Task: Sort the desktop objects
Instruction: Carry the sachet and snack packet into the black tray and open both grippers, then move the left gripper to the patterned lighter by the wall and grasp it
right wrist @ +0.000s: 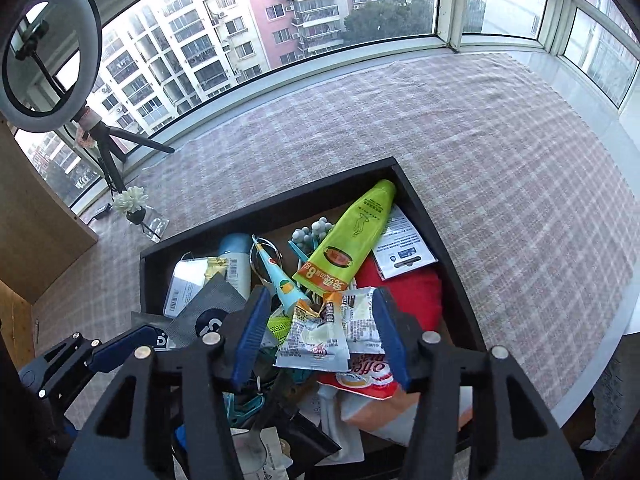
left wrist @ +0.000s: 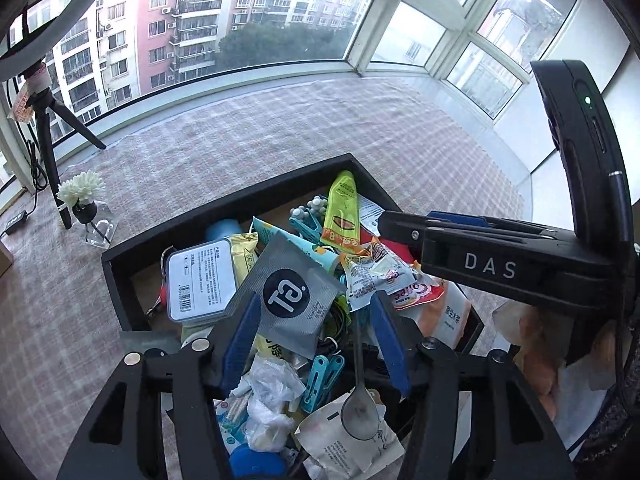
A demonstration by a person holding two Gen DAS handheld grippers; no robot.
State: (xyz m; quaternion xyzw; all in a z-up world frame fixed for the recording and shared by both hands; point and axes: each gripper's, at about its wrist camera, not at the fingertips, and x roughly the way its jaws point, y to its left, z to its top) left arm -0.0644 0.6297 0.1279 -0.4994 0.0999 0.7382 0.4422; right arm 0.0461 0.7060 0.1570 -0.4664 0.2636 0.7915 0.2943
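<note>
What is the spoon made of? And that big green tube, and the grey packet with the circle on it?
Spoon: looks like metal, dull grey and slightly shiny.
Green tube: probably soft plastic, glossy, with a flat crimped end.
Grey packet: seems to be foil or plastic film, matte, with creases.

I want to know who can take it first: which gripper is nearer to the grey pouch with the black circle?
Left. The left gripper hangs right over the grey pouch, which shows between its open jaws. The right gripper is further to the side, over a silver snack packet.
</note>
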